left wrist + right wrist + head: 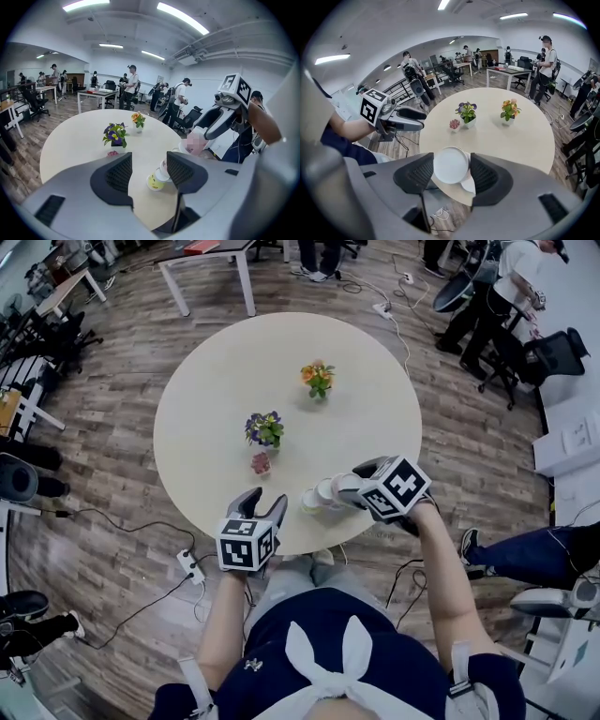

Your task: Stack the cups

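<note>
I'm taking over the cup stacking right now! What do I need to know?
Left tool: open and empty, by the near edge of the table.
Right tool: shut on a white cup.
Cups: a yellow cup and a second white cup sit together at the near edge, close to the held one.
Done: one cup is gripped. I cannot tell whether any are nested yet.
Left: fit all the cups into one stack.

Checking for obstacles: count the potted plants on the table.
3: orange-flowered plant toward the far side, purple-flowered plant near the centre, small pink plant just nearer than it. None looks hidden.
</note>
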Demonstrator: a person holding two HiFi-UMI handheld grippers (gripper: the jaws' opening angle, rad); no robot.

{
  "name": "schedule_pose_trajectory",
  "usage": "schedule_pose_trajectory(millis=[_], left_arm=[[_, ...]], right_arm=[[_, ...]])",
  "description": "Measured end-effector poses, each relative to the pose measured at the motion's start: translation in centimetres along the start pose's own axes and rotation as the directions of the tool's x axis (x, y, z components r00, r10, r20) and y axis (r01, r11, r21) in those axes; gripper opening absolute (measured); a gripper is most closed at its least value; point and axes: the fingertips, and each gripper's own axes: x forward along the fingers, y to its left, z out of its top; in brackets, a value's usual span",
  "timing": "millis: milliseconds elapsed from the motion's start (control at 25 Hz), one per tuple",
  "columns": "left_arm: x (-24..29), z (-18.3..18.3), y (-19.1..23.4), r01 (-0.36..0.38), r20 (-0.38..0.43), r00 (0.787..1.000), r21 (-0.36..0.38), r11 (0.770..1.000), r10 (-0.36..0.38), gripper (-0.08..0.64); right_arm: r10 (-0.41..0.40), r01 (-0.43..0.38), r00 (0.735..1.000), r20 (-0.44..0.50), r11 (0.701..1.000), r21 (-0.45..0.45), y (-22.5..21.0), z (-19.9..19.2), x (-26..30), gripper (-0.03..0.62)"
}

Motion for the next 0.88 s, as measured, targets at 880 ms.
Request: schedule_pose_trajectory(millis=[880], left_arm=[[0.18,0.24,-0.48,0.019,-0.010,1.000,0.014,1.000,-0.019,0.239]], right_arm=[[0.008,-0.008,1.000,0.028,1.000,0.022,-0.60,0.11,0.44,0.253]])
